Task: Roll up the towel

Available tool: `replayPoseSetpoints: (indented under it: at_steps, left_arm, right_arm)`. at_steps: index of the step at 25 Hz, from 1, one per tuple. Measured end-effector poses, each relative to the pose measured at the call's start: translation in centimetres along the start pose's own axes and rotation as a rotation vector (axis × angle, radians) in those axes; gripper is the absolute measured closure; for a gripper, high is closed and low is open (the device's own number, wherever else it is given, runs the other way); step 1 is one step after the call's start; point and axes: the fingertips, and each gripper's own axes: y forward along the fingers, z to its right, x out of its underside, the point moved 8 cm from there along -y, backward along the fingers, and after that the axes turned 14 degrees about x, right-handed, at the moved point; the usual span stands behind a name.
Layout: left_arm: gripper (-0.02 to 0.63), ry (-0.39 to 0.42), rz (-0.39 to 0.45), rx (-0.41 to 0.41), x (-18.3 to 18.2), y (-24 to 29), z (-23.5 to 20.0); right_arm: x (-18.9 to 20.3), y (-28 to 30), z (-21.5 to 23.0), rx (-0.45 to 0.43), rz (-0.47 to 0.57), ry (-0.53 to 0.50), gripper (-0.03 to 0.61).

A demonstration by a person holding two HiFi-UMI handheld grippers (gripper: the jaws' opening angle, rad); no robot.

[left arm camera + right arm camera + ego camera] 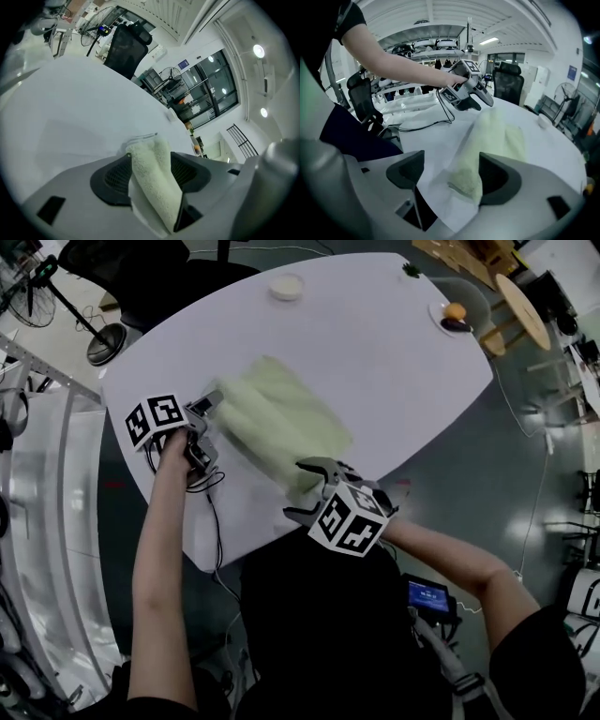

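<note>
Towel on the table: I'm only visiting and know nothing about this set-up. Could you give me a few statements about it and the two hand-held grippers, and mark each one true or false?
1. The towel is pale green. True.
2. The left hand-held gripper has a fold of the towel pinched between its jaws. True.
3. The right hand-held gripper is clamped on the towel. False: its jaws stand apart, and the towel's near end lies on the table beside one jaw.
4. The towel is wound into a tight roll. False: it lies loosely spread out.
5. A small white bowl sits on the towel. False: it stands apart from it, near the table's far edge.
</note>
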Motion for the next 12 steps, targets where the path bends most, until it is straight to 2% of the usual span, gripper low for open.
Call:
replayPoseSetpoints:
  at_steps: [5, 7, 10, 12]
  left_arm:
    - [0.388, -0.013, -0.022, -0.033, 1.1, 0.9, -0.7]
    - [0.455, -0.013, -0.018, -0.067, 1.3, 1.1, -1.0]
    - [0.488, 0.001, -0.026, -0.097, 1.4, 1.4, -1.4]
    - [0.511, -0.007, -0.017, -0.102, 1.4, 1.4, -1.6]
  right_arm:
    - [1.7, 2.7, -0.8, 0.050, -0.103, -0.010, 0.218]
    - [2.3, 3.8, -1.0, 0.092, -0.138, -0.008, 0.234]
    - [3.1, 5.2, -0.8, 0.152, -0.171, -0.016, 0.274]
    - [3.2, 5.7, -0.7, 0.182, -0.175, -0.032, 0.325]
